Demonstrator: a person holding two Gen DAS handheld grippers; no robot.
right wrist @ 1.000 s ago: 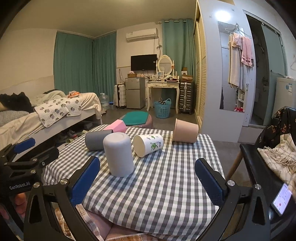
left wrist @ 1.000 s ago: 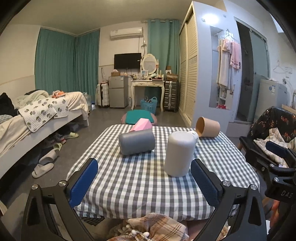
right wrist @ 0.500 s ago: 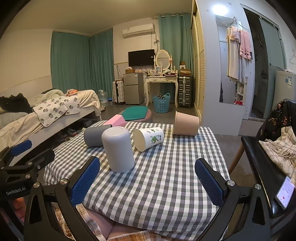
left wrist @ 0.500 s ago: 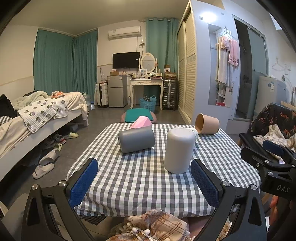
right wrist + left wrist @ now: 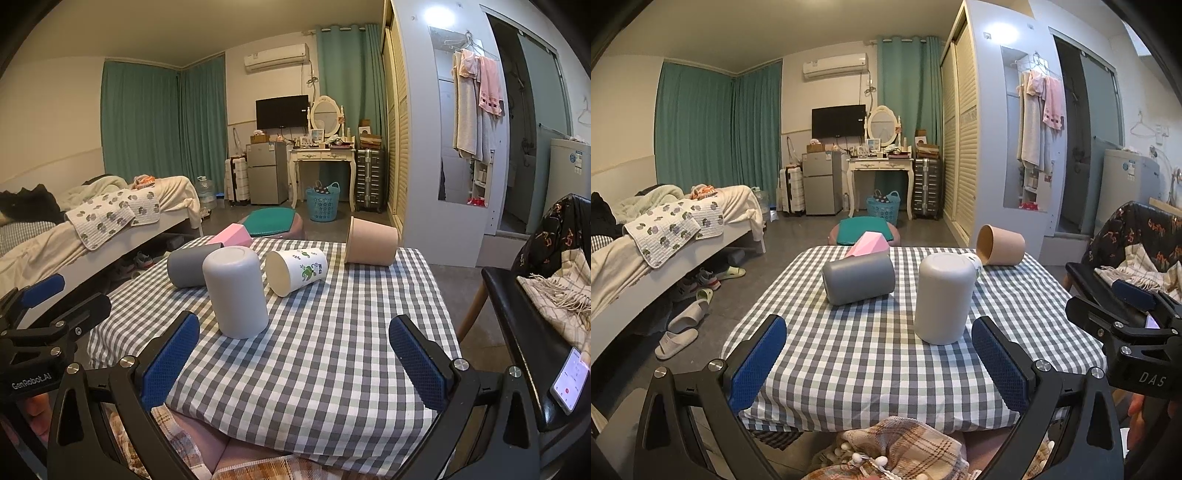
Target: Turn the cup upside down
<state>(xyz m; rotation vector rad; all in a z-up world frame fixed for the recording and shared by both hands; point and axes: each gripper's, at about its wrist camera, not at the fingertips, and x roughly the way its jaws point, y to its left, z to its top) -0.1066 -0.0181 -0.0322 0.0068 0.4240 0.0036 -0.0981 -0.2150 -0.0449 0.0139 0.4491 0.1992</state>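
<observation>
the left gripper is wide open and holds nothing; it hangs over the near edge of the checked table. the right gripper is also wide open and empty, above the same edge, more to the right. just ahead of them the light grey cup stands upside down on the cloth, its bottom up. behind it the dark grey cup lies on its side. the white printed cup lies on its side too, and the tan cup is near the far edge. a pink box is at the far left.
</observation>
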